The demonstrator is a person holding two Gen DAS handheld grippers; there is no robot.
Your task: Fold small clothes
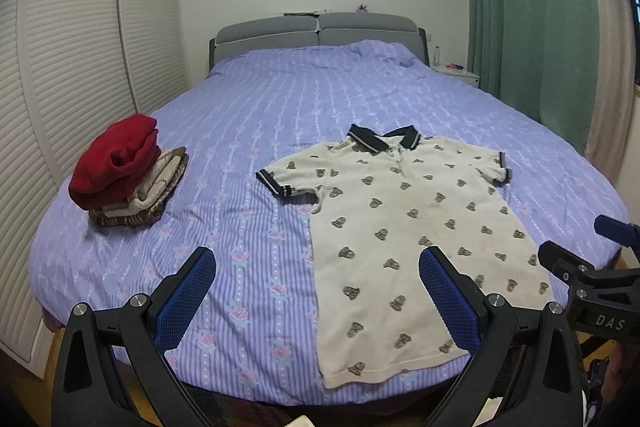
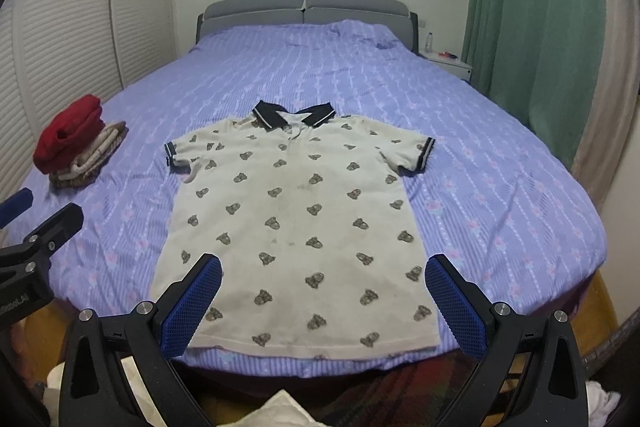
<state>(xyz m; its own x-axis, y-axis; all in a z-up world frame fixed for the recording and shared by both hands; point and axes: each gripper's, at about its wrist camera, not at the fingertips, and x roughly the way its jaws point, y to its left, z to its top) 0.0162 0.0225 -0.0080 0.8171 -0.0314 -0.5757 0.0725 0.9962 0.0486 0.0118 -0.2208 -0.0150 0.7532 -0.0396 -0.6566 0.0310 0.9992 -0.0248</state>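
Observation:
A small cream polo shirt [image 1: 404,227] with a dark collar and bear print lies flat, face up, on the purple bedspread [image 1: 248,131]; it also shows in the right wrist view [image 2: 296,211]. My left gripper [image 1: 318,267] is open and empty, above the shirt's lower left edge near the foot of the bed. My right gripper [image 2: 323,273] is open and empty, above the shirt's hem. The right gripper also shows at the right edge of the left wrist view [image 1: 580,251].
A stack of folded clothes topped by a red garment [image 1: 116,163] sits at the bed's left side, also in the right wrist view [image 2: 70,139]. Grey headboard [image 1: 316,31], louvred wardrobe doors [image 1: 60,67], green curtain [image 1: 532,7], white nightstand [image 1: 460,73].

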